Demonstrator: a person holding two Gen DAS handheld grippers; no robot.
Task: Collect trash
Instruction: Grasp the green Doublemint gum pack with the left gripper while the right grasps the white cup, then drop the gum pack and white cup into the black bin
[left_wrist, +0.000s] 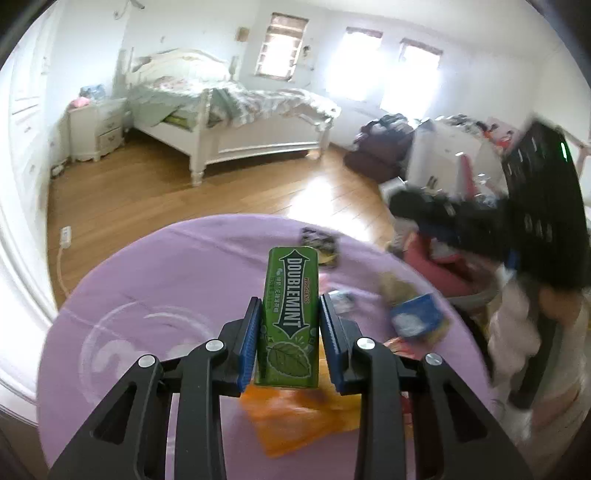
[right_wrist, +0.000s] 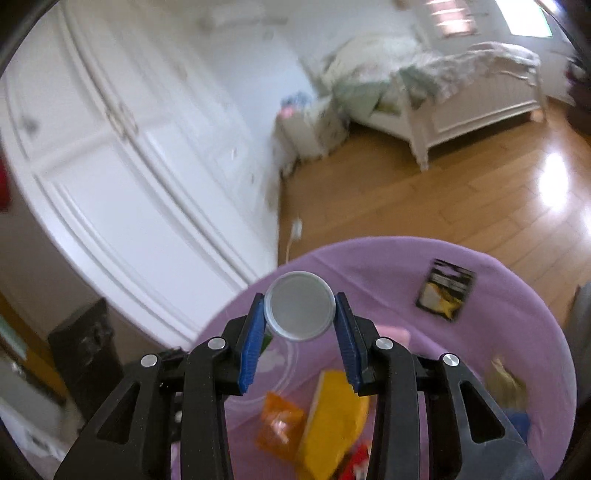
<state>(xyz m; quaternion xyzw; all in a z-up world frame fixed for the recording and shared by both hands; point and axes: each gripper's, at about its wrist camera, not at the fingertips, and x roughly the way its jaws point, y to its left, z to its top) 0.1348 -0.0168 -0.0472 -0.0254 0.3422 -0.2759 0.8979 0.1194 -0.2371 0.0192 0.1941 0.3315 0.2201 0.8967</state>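
Note:
My left gripper (left_wrist: 289, 306) is shut on a green Doublemint gum box (left_wrist: 290, 314), held lengthwise between the blue pads above the purple-covered round table (left_wrist: 147, 280). In the right wrist view my right gripper (right_wrist: 300, 308) is shut on a small can (right_wrist: 300, 310); its round silver end faces the camera and its body is mostly hidden. Loose wrappers lie on the purple table (right_wrist: 517, 314) below both grippers: an orange packet (left_wrist: 295, 417), a blue packet (left_wrist: 417, 315), a black-and-yellow packet (right_wrist: 445, 290), a yellow bag (right_wrist: 332, 421) and an orange wrapper (right_wrist: 279, 424).
A white bed (left_wrist: 236, 122) and nightstand (left_wrist: 98, 127) stand across the wooden floor (left_wrist: 221, 192). White wardrobe doors (right_wrist: 110, 166) fill the left. Bags and clutter (left_wrist: 436, 206) pile up at the right, beside a person's pale sleeve (left_wrist: 517, 332). A dark box (right_wrist: 88, 350) sits by the table.

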